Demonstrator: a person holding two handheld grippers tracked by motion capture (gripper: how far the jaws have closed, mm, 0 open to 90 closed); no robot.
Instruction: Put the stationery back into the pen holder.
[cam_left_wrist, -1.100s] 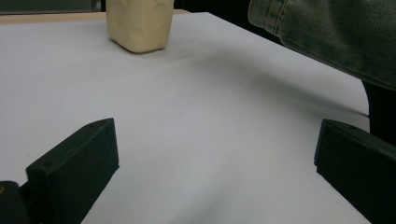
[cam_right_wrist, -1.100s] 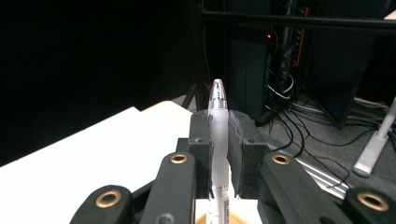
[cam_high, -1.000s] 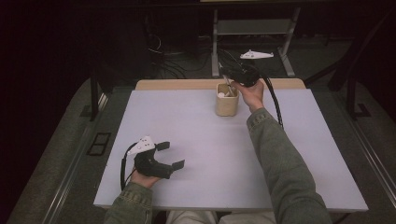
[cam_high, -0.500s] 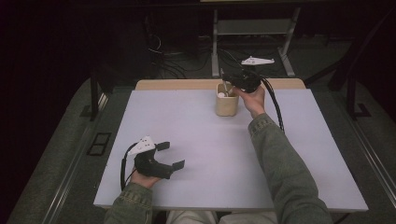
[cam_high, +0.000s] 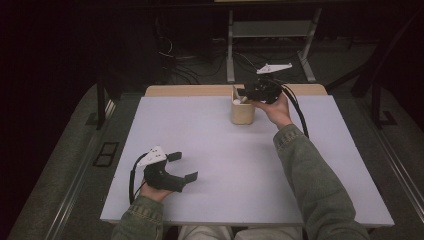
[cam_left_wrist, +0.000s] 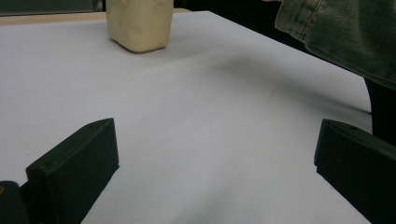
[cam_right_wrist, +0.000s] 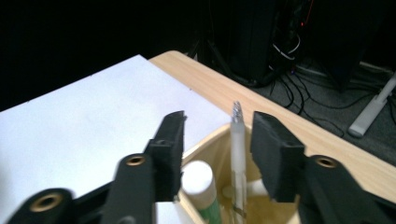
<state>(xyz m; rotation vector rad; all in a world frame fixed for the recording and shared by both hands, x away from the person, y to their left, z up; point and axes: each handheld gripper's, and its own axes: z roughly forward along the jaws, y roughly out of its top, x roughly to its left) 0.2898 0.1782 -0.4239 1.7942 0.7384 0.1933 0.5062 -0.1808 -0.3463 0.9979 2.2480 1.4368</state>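
Item 1, holder (cam_high: 243, 112): a pale wooden pen pot, upright near the far edge of the white table (cam_high: 220, 150), placed well forward so both hands can work in front of it. Also seen from low down in the left gripper view (cam_left_wrist: 140, 23).

Item 2, pen (cam_right_wrist: 238, 154): a slim translucent stick with a metal tip, standing upright inside the holder and leaning on its rim. A white tube with a green label (cam_right_wrist: 200, 186) stands beside it.

Item 3, right gripper (cam_right_wrist: 215, 135): poised just above the holder mouth, jaws have just been opening and now stand parted on either side of the pen without pressing it. Judged: the pen is released so that it rests in the pot.

Item 4, left gripper (cam_high: 182, 166): resting on the near-left of the table, jaws wide apart and empty, apparently parked while the other hand works.
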